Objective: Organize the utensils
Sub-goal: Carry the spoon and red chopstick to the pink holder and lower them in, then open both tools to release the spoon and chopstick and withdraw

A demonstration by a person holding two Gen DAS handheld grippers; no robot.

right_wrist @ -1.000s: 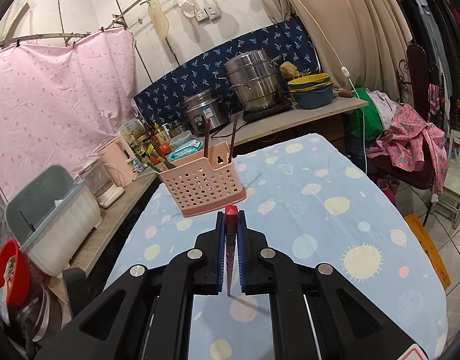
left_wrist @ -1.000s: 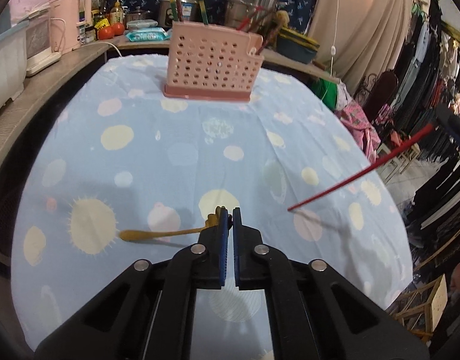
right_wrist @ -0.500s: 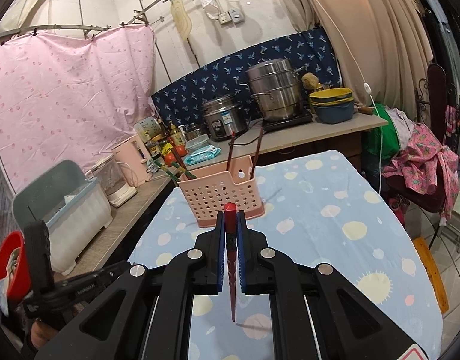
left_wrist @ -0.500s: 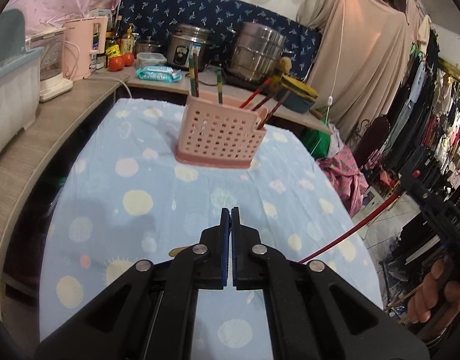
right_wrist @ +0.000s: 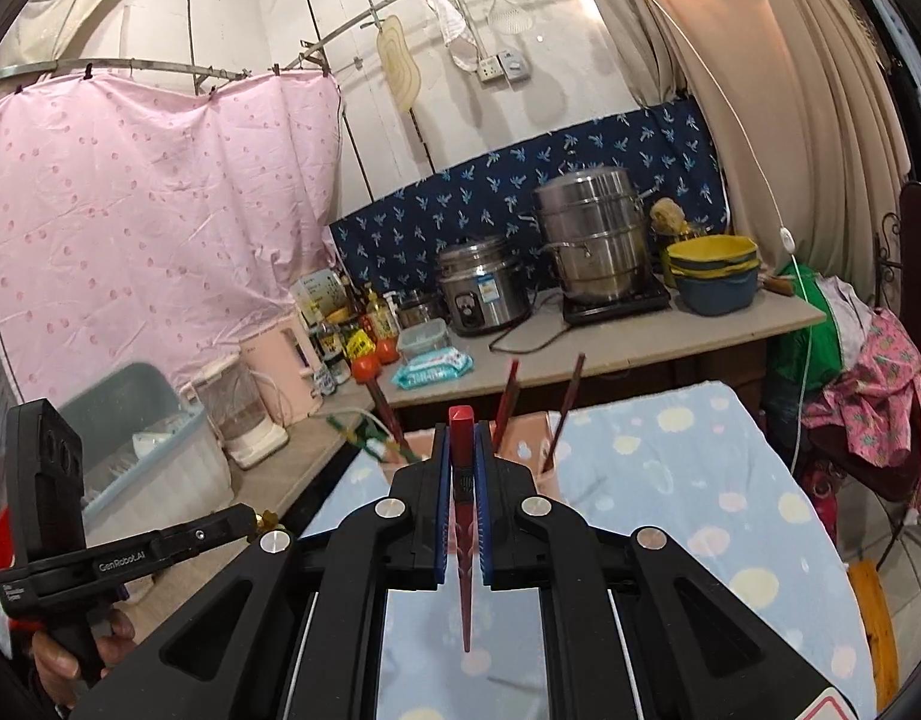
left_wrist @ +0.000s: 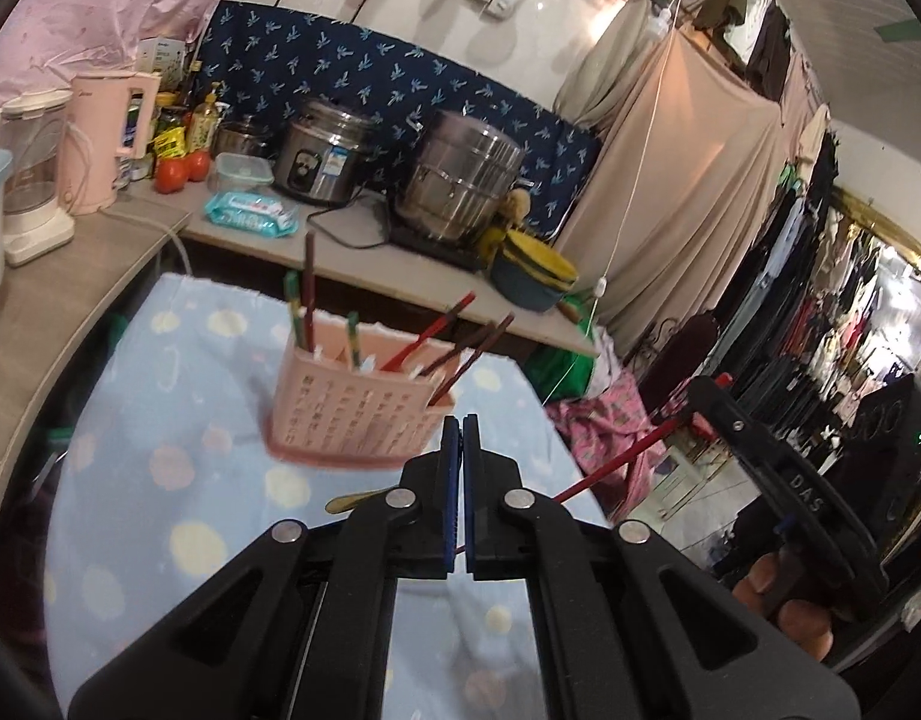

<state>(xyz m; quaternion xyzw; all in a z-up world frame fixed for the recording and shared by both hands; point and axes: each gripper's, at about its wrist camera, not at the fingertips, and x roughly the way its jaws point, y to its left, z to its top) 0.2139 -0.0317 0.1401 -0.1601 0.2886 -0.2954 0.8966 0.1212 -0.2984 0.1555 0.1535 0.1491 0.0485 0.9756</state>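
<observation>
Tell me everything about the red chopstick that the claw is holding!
The red chopstick is long, thin and shiny, with a square top and a sharp tip. The right claw pinches it near the thick end between blue pads, so it hangs almost straight down, tip above the spotty blue tablecloth. From the left wrist view it slants above the cloth's edge. Only the claw touches it.

A rice cooker [right_wrist: 481, 294] and steel steamer pot [right_wrist: 592, 240] stand beyond the gripper. 2 tomatoes [left_wrist: 181, 167] sit far left of it.
</observation>
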